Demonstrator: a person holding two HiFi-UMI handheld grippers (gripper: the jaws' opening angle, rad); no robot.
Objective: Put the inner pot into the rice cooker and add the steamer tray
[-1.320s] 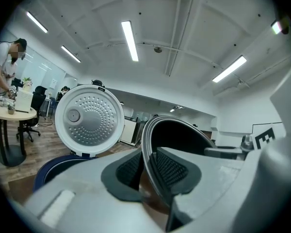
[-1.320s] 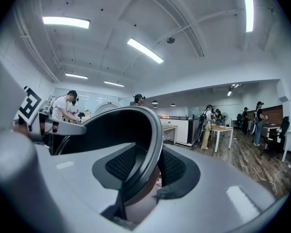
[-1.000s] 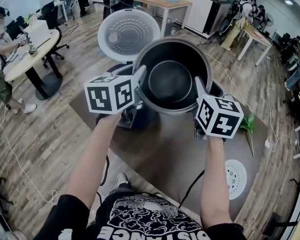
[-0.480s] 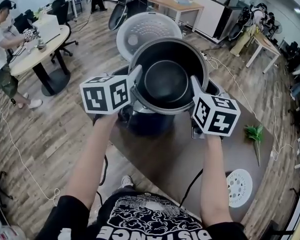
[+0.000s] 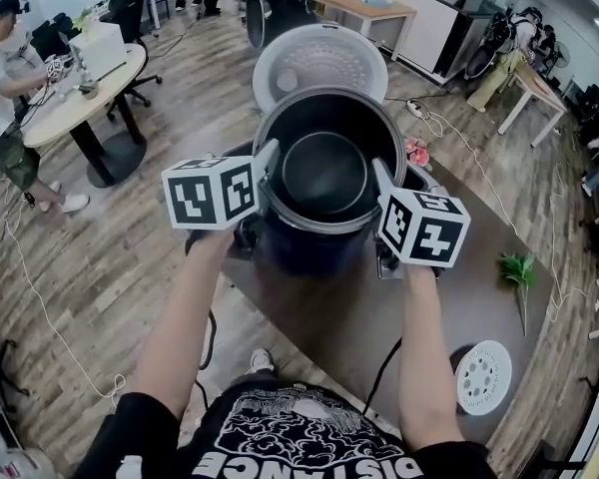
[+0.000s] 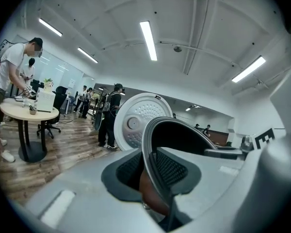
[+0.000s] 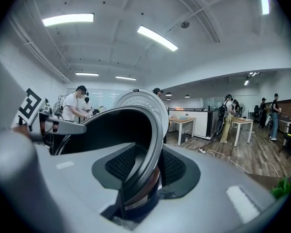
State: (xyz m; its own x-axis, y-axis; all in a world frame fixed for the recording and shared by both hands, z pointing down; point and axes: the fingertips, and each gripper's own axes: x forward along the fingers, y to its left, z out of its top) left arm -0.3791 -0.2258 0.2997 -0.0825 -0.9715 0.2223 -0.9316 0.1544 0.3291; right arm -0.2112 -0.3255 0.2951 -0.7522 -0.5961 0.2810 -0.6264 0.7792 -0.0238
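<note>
Inner pot (image 5: 324,173) gripped over rice cooker (image 5: 309,255)
Your left gripper (image 5: 267,158) and right gripper (image 5: 380,175) clamp its opposite rim edges; it hides most of the rice cooker, so seating cannot be judged.

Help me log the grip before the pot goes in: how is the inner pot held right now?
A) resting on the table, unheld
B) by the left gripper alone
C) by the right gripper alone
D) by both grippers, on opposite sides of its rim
D: the inner pot has its rim clamped in the jaws of the left gripper and of the right gripper, on opposite sides.
</note>
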